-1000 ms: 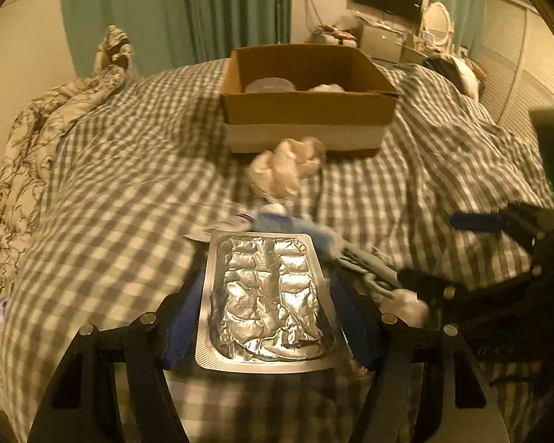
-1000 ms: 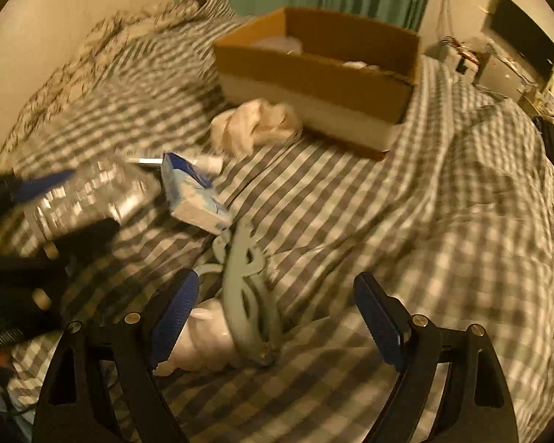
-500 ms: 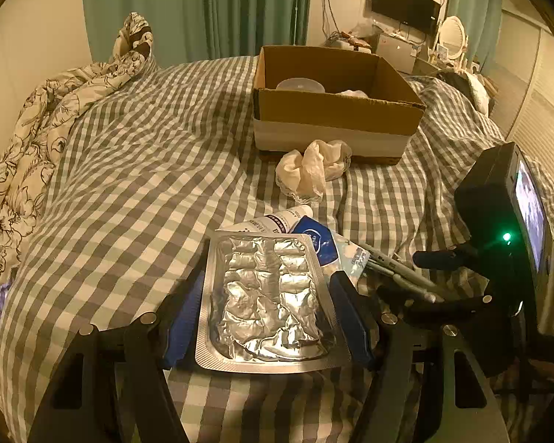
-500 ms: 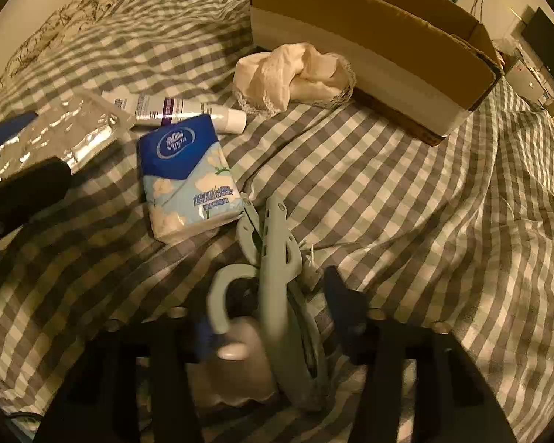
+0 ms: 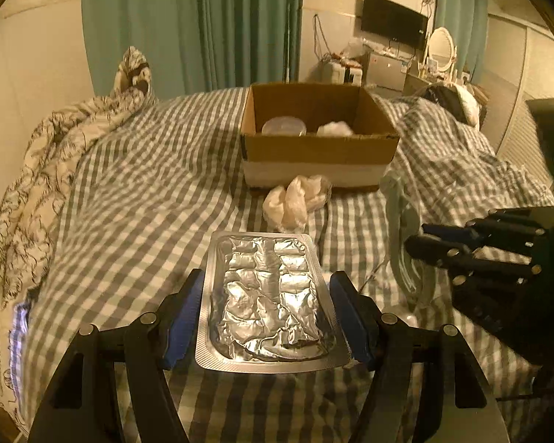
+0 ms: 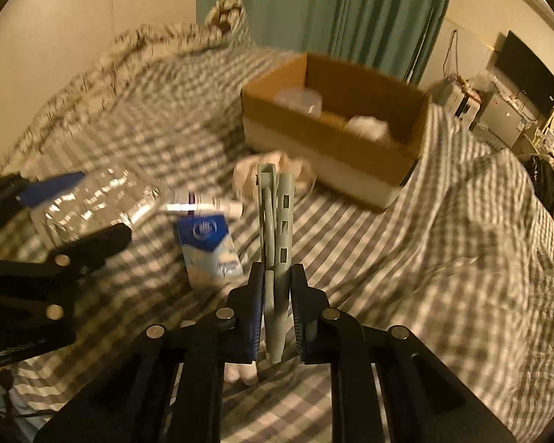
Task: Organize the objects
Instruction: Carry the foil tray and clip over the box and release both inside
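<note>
Nearest the left wrist camera, the left gripper (image 5: 267,313) is clamped across the long edges of a foil blister pack (image 5: 266,299), holding it flat and level above the checked bed cover (image 5: 147,199), a grip that suits so thin a sheet. In the right wrist view, the right gripper (image 6: 275,295) is pressed tight on a pale green plastic hanger (image 6: 275,221), pinched edge-on so it stands upright and points toward 12 o'clock; something pale hangs below it, too blurred to name. At 10 o'clock from that gripper a blue tissue packet (image 6: 210,249) lies on the cover, with a white tube (image 6: 203,205) just beyond it. Farther on, a crumpled cream cloth (image 5: 295,203) rests against the front of the open cardboard box (image 5: 314,155), at 12 o'clock. The box holds a clear round lid and a white wad, so it is likely the collecting place, and both held items seem bound for it.
</note>
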{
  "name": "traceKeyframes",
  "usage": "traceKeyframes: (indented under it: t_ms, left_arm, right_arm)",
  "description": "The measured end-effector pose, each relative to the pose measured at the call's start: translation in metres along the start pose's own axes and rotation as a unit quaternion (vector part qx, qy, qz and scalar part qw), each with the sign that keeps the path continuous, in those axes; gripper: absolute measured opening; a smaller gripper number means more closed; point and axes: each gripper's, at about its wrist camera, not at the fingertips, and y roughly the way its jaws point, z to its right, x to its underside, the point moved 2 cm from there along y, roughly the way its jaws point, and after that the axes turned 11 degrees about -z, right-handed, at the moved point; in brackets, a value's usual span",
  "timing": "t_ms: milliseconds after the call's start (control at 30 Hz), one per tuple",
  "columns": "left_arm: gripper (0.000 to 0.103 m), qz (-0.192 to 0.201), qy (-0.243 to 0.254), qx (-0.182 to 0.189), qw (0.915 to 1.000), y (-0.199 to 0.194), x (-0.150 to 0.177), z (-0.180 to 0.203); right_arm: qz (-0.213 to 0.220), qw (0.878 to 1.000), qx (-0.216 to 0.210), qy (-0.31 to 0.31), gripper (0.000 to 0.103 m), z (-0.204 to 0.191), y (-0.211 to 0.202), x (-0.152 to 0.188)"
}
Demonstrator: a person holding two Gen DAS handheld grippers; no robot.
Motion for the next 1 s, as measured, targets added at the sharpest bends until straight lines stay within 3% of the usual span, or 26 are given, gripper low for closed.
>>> traceKeyframes:
  t_ms: [233, 500, 733, 1000]
  left_arm:
    - [0.070, 0.032, 0.014, 0.017, 0.9992, -0.017, -0.038, 0.008]
    - [0.070, 0.079, 0.030, 0.025, 0.9961, -0.026, -0.122, 0.015]
    - [0.070, 0.108, 0.030, 0.025, 0.9934, -0.014, -0.190, 0.020]
    - [0.070, 0.114, 0.028, 0.009, 0.9931, 0.023, -0.240, 0.023]
  right_arm:
    - [0.058, 0.998, 0.000, 0.008, 0.014, 0.021, -0.050, -0.021]
    - [0.117, 0.993, -0.003, 0.018, 0.014, 0.055, -0.089, -0.078]
    - [0.144, 0.989, -0.004, 0.020, 0.014, 0.082, -0.091, -0.132]
    - [0.145, 0.989, -0.005, 0.030, 0.014, 0.119, -0.061, -0.184]
